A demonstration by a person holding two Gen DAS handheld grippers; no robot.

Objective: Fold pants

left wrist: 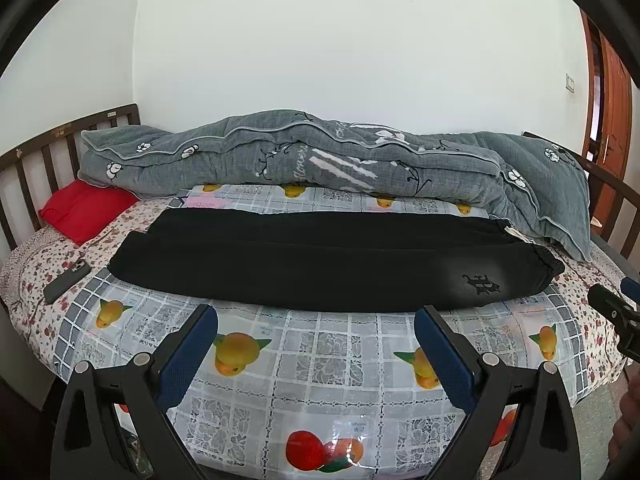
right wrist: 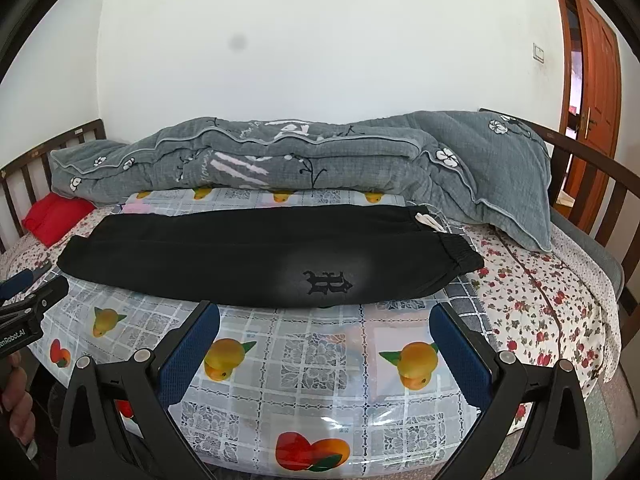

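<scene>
Black pants (left wrist: 320,260) (right wrist: 256,256) lie lengthwise across the bed, one leg folded over the other, elastic waistband at the right and leg ends at the left. A dark embroidered emblem (right wrist: 328,282) shows near the waist. My left gripper (left wrist: 316,316) hangs open above the fruit-print plastic sheet (left wrist: 312,360), just in front of the pants' near edge, holding nothing. My right gripper (right wrist: 324,314) is open too, a little short of the emblem, also holding nothing. Each gripper shows at the edge of the other's view.
A rolled grey quilt (left wrist: 320,160) lies behind the pants along the white wall. A red cushion (left wrist: 86,210) sits at the far left by the wooden headboard (left wrist: 40,156). A phone (left wrist: 66,280) rests left of the pants. A wooden door (right wrist: 592,92) stands at right.
</scene>
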